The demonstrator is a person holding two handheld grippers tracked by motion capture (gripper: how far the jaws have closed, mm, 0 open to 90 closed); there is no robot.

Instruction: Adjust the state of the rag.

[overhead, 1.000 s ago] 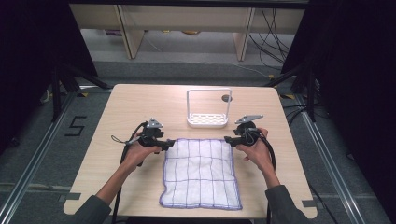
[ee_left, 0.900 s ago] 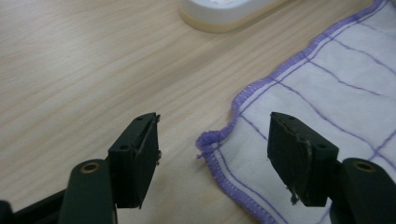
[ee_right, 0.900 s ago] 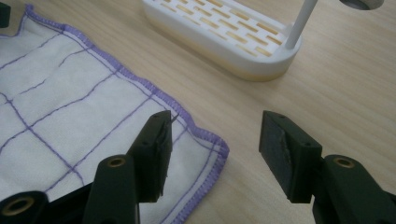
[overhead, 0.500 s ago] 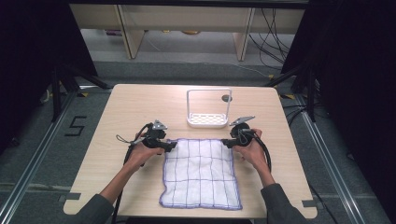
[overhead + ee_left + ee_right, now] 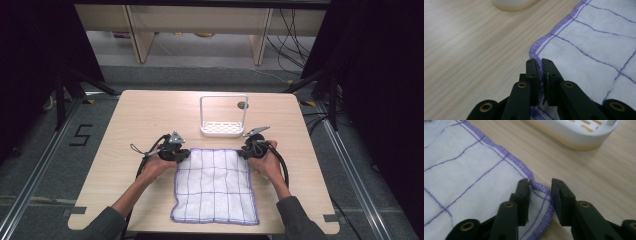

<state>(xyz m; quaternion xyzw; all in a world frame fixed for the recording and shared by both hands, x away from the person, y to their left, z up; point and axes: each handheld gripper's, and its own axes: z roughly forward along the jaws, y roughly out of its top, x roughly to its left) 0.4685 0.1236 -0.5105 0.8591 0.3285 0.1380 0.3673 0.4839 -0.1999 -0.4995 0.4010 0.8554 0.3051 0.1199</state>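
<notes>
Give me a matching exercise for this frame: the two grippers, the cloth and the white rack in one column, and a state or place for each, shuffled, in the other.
Column one:
1. left gripper
2. right gripper
3. cloth
4. white rack

Column two:
A. stands on the table beyond the cloth's far edge
B. jaws apart around a far corner of the cloth
C. lies flat, white with purple grid lines
D. jaws shut on a far corner of the cloth

Pairs: 1-D, 2-B, 3-C, 4-A
</notes>
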